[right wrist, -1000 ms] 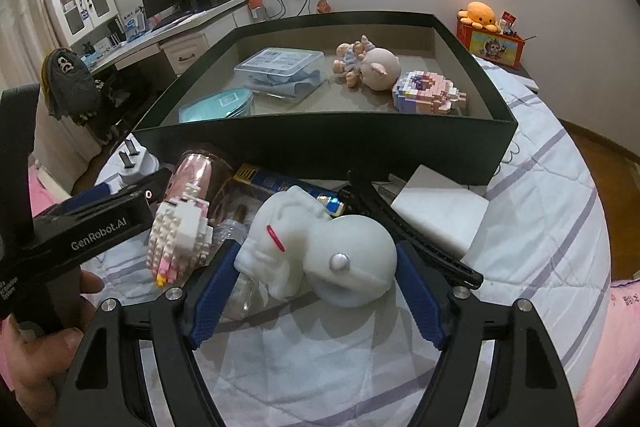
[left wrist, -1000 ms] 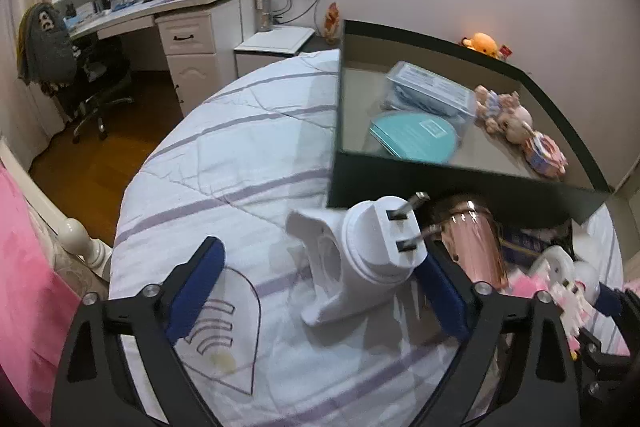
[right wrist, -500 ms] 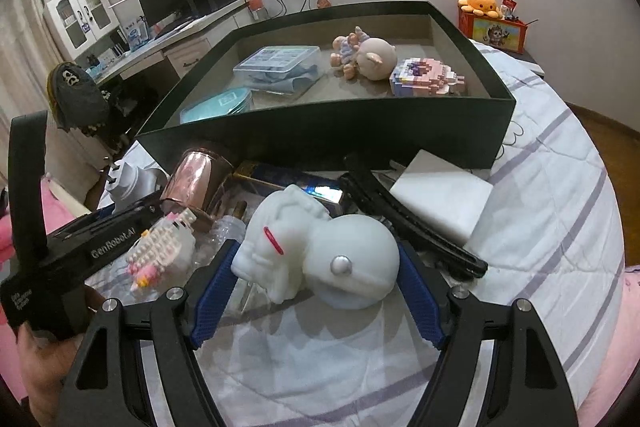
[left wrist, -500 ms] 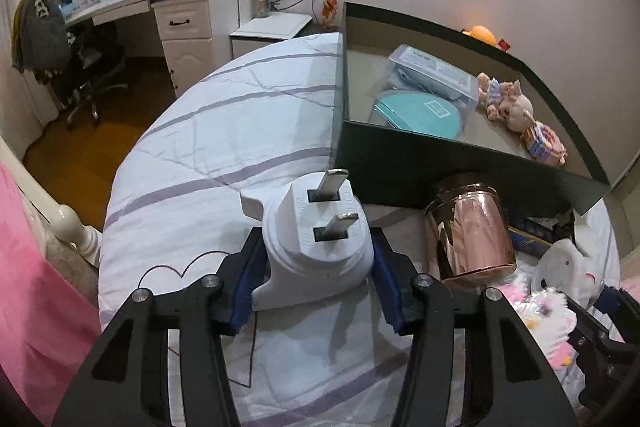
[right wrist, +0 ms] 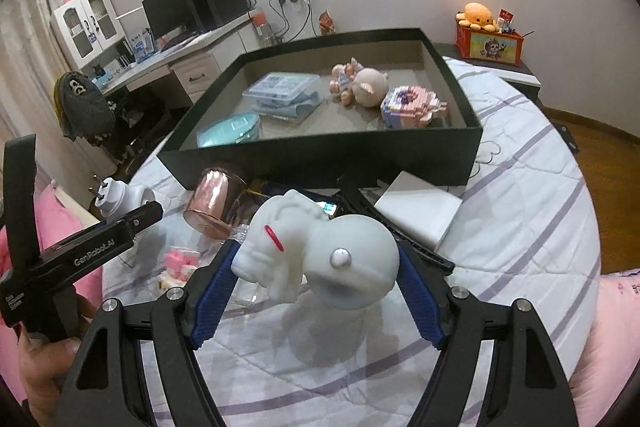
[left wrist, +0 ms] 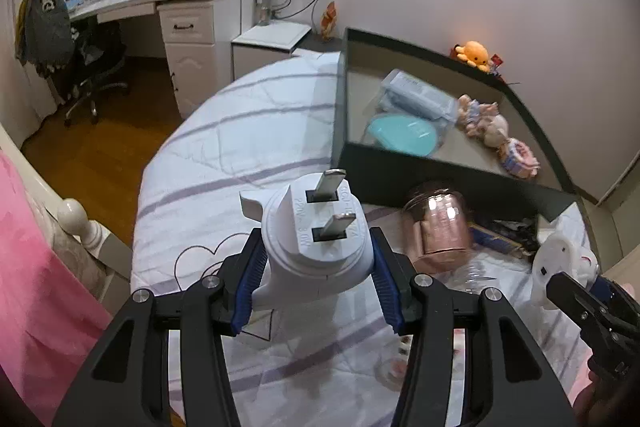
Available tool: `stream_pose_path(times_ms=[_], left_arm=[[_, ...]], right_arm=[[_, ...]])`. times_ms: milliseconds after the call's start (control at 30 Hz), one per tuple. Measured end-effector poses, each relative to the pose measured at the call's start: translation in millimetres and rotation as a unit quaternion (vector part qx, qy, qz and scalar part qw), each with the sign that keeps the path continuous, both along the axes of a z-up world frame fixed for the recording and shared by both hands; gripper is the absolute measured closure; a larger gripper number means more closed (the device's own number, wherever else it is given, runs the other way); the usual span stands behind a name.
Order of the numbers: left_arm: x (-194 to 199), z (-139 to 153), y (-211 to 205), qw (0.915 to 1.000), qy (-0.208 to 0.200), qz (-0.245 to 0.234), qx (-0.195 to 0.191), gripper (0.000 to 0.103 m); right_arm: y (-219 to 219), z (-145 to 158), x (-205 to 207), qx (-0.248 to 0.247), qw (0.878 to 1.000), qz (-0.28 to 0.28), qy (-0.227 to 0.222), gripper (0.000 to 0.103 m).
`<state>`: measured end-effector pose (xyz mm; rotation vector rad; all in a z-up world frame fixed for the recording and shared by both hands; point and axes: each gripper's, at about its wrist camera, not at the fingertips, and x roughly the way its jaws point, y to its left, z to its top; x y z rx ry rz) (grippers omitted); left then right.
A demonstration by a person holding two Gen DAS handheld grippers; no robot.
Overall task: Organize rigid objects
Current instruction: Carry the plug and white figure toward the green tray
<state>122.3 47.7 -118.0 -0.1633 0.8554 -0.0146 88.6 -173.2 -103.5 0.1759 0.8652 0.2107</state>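
My left gripper is shut on a white plug adapter with two metal prongs and holds it above the bedspread. It also shows in the right wrist view. My right gripper is shut on a white toy figure with a round head, lifted above the bed. The dark open box lies ahead, holding a clear case, a teal disc, a pig doll and a pink block model.
A rose-gold cup lies on its side before the box wall. A white flat box, a black clip, a small pink block toy and a clear jar lie on the striped bedspread. A desk and chair stand at the left.
My left gripper closed on the plug adapter and lifted it off the bed. My right gripper raised the white toy figure higher.
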Motion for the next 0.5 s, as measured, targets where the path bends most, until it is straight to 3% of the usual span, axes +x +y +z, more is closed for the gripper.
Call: stream_pose_path(times_ms=[233,500], left_arm=[[-3,34,-11,0.9993,-0.028,-0.023,0.002,0.052],[28,83,-36,0.9956,-0.077,-0.054,0.009,0.052]], right_arm=[[-3,28,-1,0.003,1.0,0.006,-0.029,0.026],[-11,76,29,-0.015,0.996,0.009,-0.086,0.026]])
